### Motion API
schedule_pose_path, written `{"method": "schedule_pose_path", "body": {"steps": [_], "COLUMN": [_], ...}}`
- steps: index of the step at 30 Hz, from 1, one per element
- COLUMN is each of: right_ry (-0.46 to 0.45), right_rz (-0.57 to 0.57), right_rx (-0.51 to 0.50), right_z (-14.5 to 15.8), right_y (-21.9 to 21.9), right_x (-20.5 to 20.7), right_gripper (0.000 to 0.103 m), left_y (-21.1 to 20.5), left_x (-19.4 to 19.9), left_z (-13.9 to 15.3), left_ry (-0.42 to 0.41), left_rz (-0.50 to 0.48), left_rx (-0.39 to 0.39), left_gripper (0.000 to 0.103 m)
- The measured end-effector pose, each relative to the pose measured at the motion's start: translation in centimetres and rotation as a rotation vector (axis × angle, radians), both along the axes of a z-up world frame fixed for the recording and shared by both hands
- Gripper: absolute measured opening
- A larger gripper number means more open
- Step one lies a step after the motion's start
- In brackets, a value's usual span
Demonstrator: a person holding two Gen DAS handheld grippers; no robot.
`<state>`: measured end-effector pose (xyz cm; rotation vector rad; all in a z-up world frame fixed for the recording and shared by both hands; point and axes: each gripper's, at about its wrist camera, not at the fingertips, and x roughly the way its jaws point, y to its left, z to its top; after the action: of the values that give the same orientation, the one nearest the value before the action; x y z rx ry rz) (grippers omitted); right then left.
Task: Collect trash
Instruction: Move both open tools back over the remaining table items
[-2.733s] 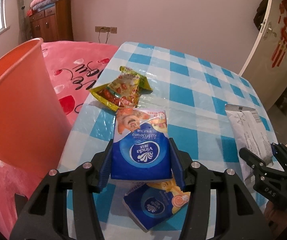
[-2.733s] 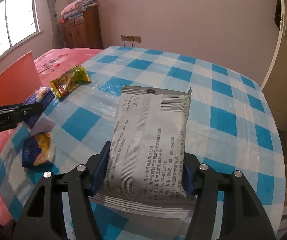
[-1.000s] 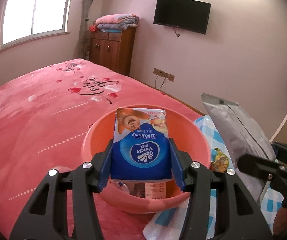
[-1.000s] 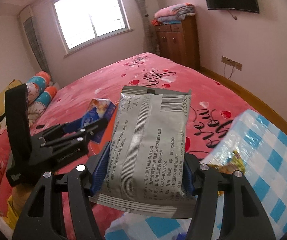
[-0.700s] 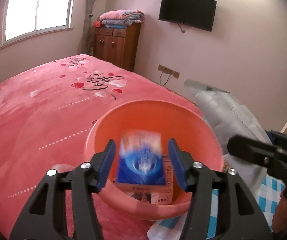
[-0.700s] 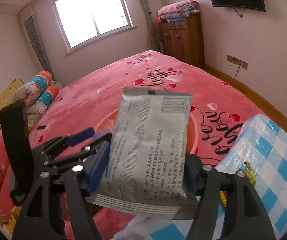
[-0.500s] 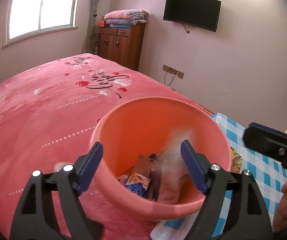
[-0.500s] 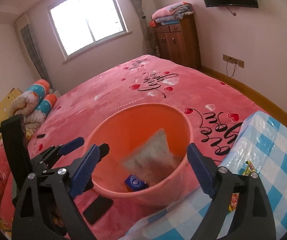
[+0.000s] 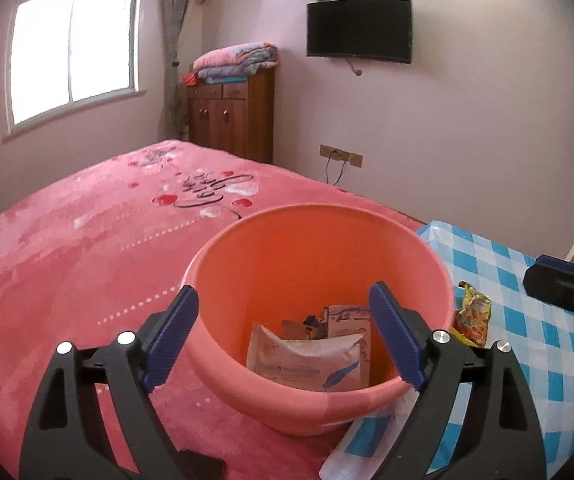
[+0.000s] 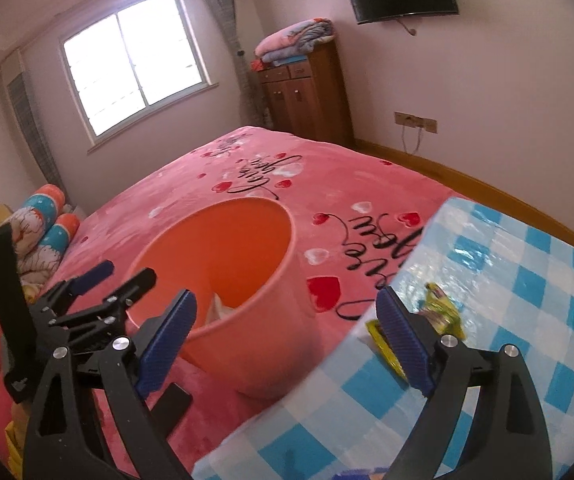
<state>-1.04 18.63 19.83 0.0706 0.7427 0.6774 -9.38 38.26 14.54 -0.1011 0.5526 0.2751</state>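
An orange bin (image 9: 427, 276) stands on the pink bed beside the checked table; it also shows in the right wrist view (image 10: 271, 300). A silver-white pouch (image 9: 307, 362) and other wrappers lie inside it. My left gripper (image 9: 283, 336) is open and empty, held over the bin's near rim. My right gripper (image 10: 287, 336) is open and empty, above the gap between bin and table. A yellow snack wrapper (image 9: 473, 314) lies on the table's near corner, also seen in the right wrist view (image 10: 441, 306).
The blue-and-white checked table (image 10: 507, 312) is to the right of the bin. The pink bed (image 9: 87, 240) spreads to the left. A wooden cabinet (image 9: 233, 114) with folded blankets stands at the far wall. Rolled bedding (image 10: 43, 224) lies at the bed's left end.
Both grippers swung from the table to the bin and opened. The blue tissue pack and the silver pouch dropped into the bin. Both grippers are now empty.
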Motion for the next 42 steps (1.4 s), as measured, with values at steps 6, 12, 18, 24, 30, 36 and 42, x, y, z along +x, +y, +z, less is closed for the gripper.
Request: {"method": "schedule_pose_path", "body": {"steps": [6,12,18,24,30,36,42], "right_ry": [-0.008,-0.004,0.005,0.012,0.014,0.014,0.017], "right_rz": [-0.036,-0.089,-0.151,-0.209,-0.261,-0.305,-0.342], "right_rx": [0.009,0.014,0.03,0.039,0.052,0.07,0.083], "right_z": [-0.4,-0.9,-1.6,-2.5,-3.1,-3.4,-3.9], "right_y": [-2.2,-4.7,-7.5,-10.5,-13.2,-15.6,-17.8], "right_x": [-1.1,-2.0,-2.9,-3.7,-4.5,-5.0,-5.4], "right_gripper": [0.093,0.094,0.094,0.094,0.094,0.095,0.095], "left_y": [-2.2,-4.1,-6.4,-8.9,-11.9,-14.1,-16.2], "left_x": [-0.5,-0.4,-0.2,0.1,0.1,0.5,0.7], "left_z": [0.9,0.9,0.3,-0.2,-0.7,-1.4,-2.1], "left_ry": [-0.017,0.005,0.034,0.047,0.062,0.099,0.111], "left_rz": [-0.04,-0.081,-0.143,-0.206,-0.275,-0.318,-0.349], "left_rx": [0.017,-0.007,-0.036,-0.048,-0.031,-0.051,-0.013], "left_gripper": [0.094,0.095,0.096,0.096,0.096,0.096,0.096]}}
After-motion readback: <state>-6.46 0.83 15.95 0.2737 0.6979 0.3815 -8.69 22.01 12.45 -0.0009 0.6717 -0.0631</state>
